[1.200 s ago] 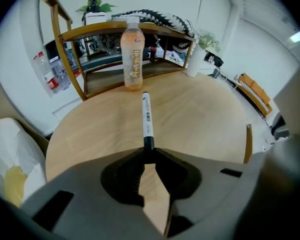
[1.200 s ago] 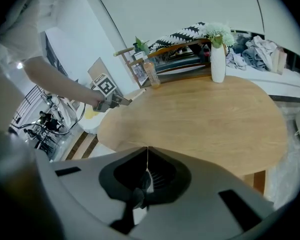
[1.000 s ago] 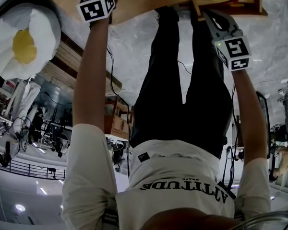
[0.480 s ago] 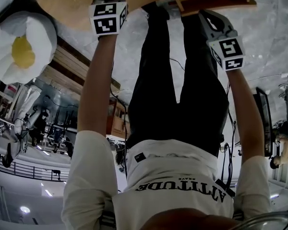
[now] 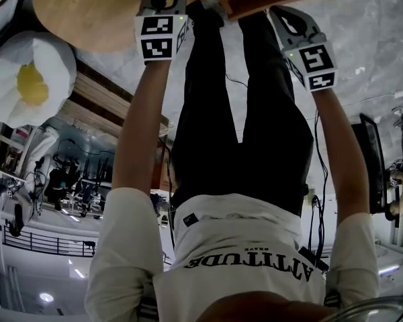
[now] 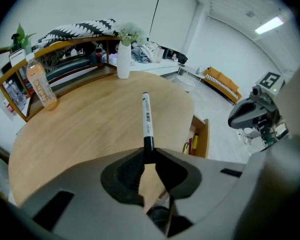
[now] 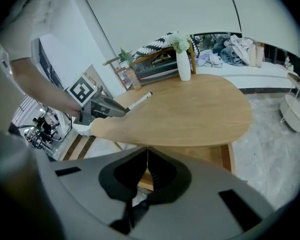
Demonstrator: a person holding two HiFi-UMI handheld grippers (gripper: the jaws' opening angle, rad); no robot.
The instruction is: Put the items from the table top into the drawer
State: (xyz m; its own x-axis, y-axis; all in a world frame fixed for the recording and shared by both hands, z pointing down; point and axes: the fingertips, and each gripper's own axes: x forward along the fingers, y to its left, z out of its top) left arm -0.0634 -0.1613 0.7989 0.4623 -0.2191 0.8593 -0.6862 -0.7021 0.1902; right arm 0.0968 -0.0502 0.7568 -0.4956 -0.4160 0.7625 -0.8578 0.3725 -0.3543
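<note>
My left gripper is shut on a white marker pen with a black cap, which sticks out forward over the round wooden table. Beyond the table's right edge the drawer stands open, with yellow and red items inside. My right gripper is shut with nothing between its jaws, and it hovers near the table's edge above the drawer. The right gripper view also shows the left gripper with the pen. In the head view both marker cubes show, the left and the right.
A bottle of orange drink and a white vase with flowers stand at the table's far side. Behind them runs a wooden shelf rail. A flower-shaped cushion lies beside the table, and grey marble floor surrounds it.
In the head view my left gripper has moved to the right with the pen, toward the drawer. The right gripper has shifted a little to the left.
</note>
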